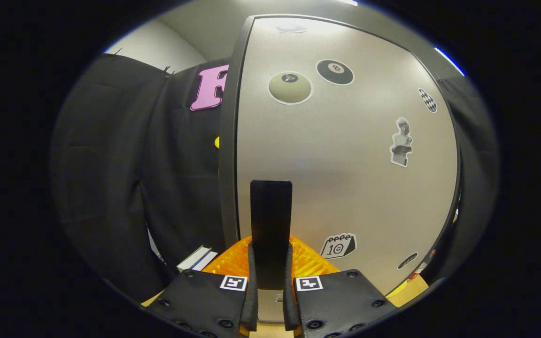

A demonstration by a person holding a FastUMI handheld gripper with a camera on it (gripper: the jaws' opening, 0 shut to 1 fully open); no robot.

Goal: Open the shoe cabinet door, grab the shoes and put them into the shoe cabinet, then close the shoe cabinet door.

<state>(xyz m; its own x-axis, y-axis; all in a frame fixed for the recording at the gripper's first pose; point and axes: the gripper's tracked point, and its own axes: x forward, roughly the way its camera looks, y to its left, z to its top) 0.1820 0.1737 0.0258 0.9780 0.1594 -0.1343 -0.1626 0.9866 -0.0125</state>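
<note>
Hanging at the far left, the black cloth wall (125, 188) of the booth is filling the space beside the cabinet, and a small white box-like thing (197, 258) is lying low down at its foot, just left of the fingers. Running up next to the cloth is the dark edge of the shoe cabinet (227, 155), and right of that edge the pale grey cabinet door (327, 178) is facing the camera, appearing shut flat against its frame. Standing upright on the lower part of the door is a black vertical handle (271, 220), and the gripper (270, 277) is closing on it: both fingers are pressing against the handle's sides, one on each side, with the handle rising from between them. Showing just behind the fingers, to both sides of the handle, is something orange and ribbed (310, 260); what it is cannot be told. Stickers are dotting the door further right: a beige ball (290, 88) and a black eight-ball (335, 72) near the top, a grey bust figure (401, 142) toward the right edge, and a small calendar (339, 246) low down, just right of the handle.
</note>
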